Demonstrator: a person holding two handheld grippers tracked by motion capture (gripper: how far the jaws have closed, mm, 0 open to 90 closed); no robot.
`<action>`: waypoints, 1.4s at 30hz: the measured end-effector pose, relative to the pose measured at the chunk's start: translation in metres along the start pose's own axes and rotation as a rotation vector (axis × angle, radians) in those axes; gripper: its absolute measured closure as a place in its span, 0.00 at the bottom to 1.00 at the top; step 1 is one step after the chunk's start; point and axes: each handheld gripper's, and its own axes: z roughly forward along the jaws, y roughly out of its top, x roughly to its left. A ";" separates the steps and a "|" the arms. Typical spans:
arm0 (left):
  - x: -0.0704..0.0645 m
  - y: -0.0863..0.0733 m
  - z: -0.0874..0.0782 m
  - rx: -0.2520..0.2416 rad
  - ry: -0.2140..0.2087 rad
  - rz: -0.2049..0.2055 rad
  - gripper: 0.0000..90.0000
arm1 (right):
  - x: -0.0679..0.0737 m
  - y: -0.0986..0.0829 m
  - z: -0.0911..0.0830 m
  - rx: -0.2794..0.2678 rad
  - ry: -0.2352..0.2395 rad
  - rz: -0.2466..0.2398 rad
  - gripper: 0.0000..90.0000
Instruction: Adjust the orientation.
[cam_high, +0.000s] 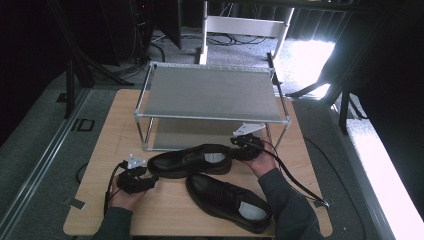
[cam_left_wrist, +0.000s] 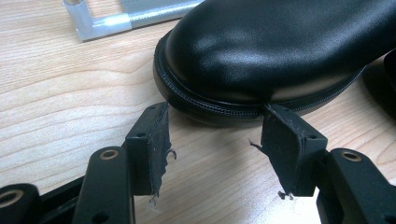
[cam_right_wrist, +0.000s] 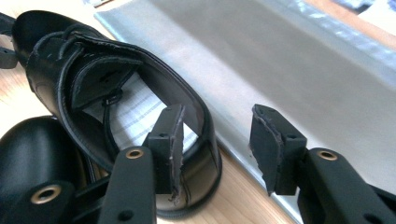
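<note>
Two black leather shoes lie on the wooden table (cam_high: 100, 145). The far shoe (cam_high: 192, 160) lies sideways before the metal shoe rack (cam_high: 212, 92), toe to the left. The near shoe (cam_high: 230, 201) lies closer to me, heel at the right. My left gripper (cam_high: 150, 180) stands open at the far shoe's toe (cam_left_wrist: 261, 51), jaws spread just short of the sole. My right gripper (cam_high: 237, 148) is open at that shoe's heel (cam_right_wrist: 205, 144); one jaw is inside the heel opening, the other outside over the rack's lower shelf (cam_right_wrist: 289, 70).
The rack has two grey shelves and a silver tube frame (cam_left_wrist: 107, 21), and takes up the table's far half. Floor cables and dark stands lie beyond the table. Bare wood (cam_left_wrist: 60, 93) lies left of the shoes.
</note>
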 end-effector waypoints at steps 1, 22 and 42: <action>-0.001 0.000 0.000 -0.001 0.002 0.002 0.47 | -0.001 0.000 0.005 0.014 0.014 0.004 0.62; -0.011 0.026 0.001 -0.089 -0.022 0.020 0.49 | 0.000 -0.006 -0.005 0.083 -0.037 0.001 0.81; -0.015 0.032 0.019 -0.040 -0.086 0.035 0.50 | 0.002 -0.004 0.002 0.207 -0.108 -0.006 0.88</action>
